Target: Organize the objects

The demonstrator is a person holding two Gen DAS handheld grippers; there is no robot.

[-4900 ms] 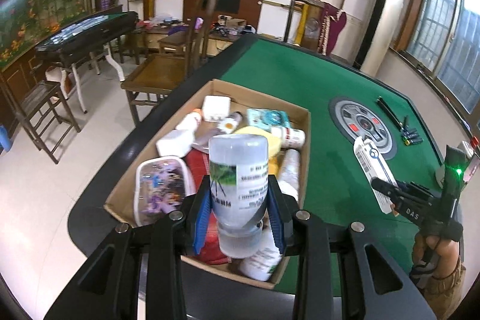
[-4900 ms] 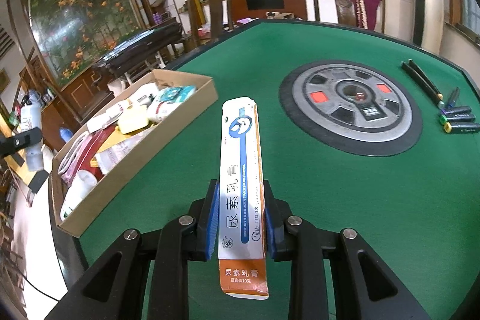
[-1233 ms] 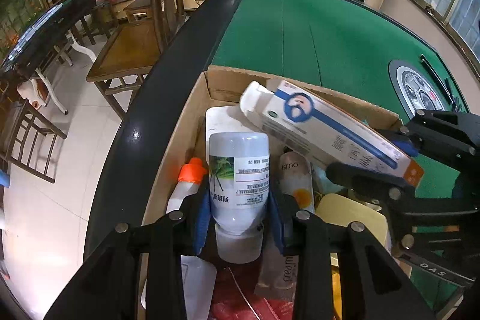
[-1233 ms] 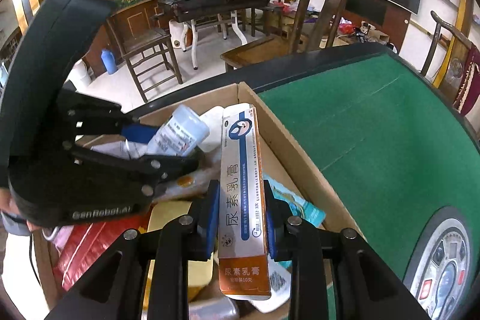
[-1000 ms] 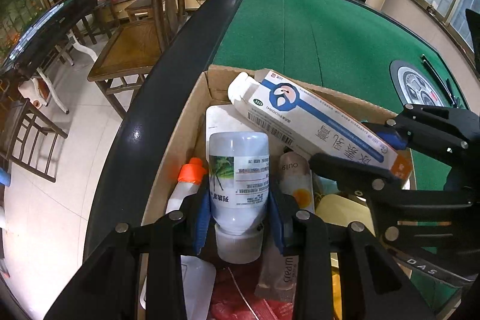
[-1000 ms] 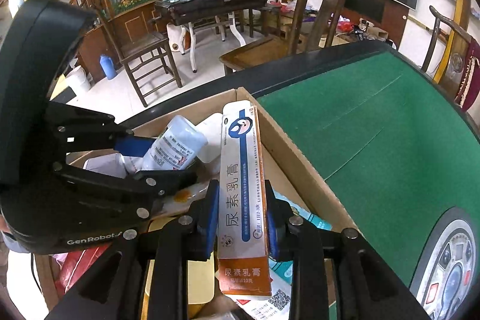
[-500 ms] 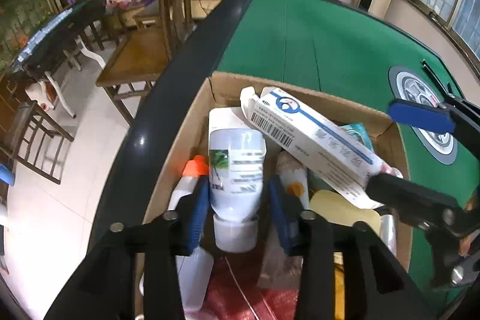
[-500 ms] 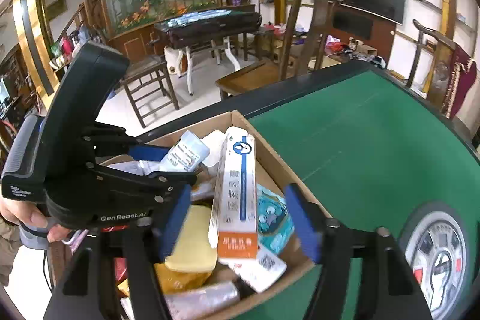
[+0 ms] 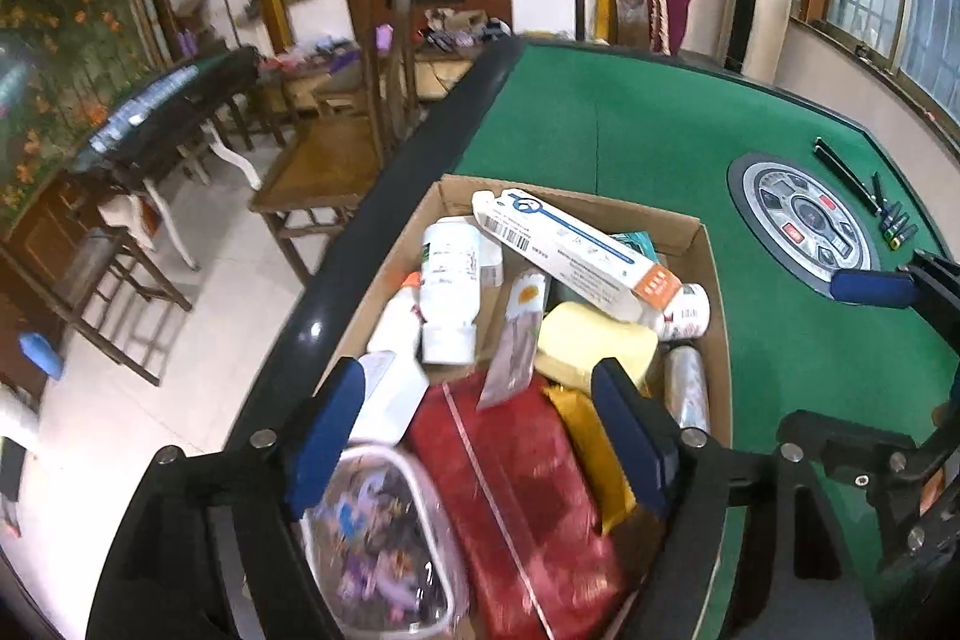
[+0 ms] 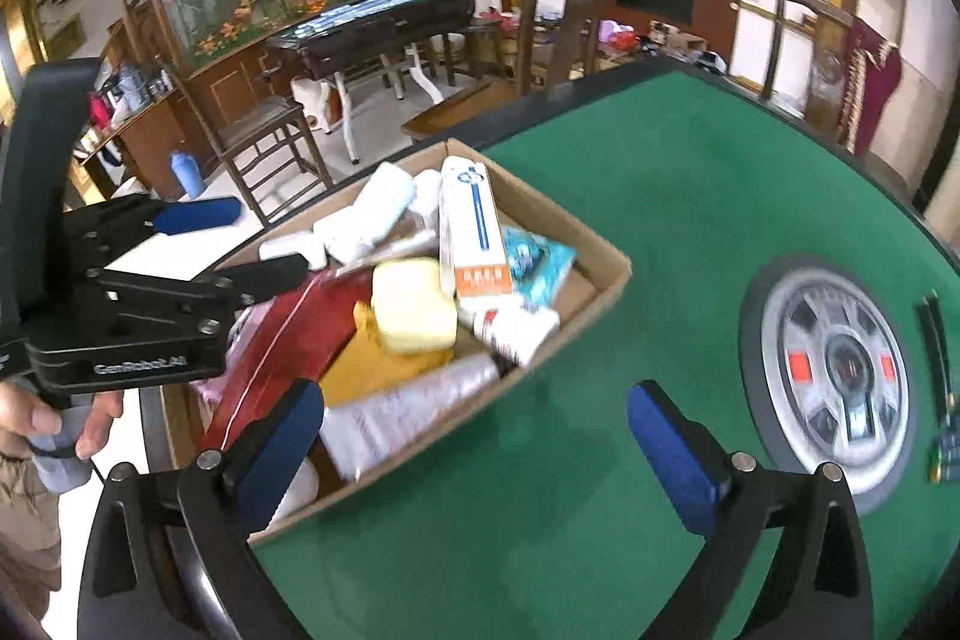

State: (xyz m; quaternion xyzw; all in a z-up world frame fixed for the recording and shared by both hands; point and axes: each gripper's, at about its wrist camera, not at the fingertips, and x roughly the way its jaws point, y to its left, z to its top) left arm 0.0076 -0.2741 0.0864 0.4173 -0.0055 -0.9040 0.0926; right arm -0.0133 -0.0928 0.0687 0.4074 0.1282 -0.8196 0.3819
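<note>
A cardboard box (image 9: pixel 714 280) (image 10: pixel 606 274) sits at the green table's edge, full of toiletries. A white bottle (image 9: pixel 450 280) (image 10: pixel 375 208) lies in its far left part. A long white-and-blue ointment carton (image 9: pixel 576 250) (image 10: pixel 471 232) lies across the far end on top of other items. My left gripper (image 9: pixel 480 418) is open and empty above the box's near end. My right gripper (image 10: pixel 474 424) is open and empty over the box's right side and the felt. Each gripper shows in the other's view.
The box also holds a yellow sponge (image 9: pixel 594 346), a red pouch (image 9: pixel 510 490), a clear floral case (image 9: pixel 378 538) and tubes. A round grey console (image 10: pixel 834 364) sits mid-table with pens (image 9: pixel 894 226) beyond it. Wooden chairs (image 9: pixel 342 148) stand past the table's black rim.
Both grippers opened and let go: the bottle and the carton now lie in the box. Both grippers pulled back and up from the box.
</note>
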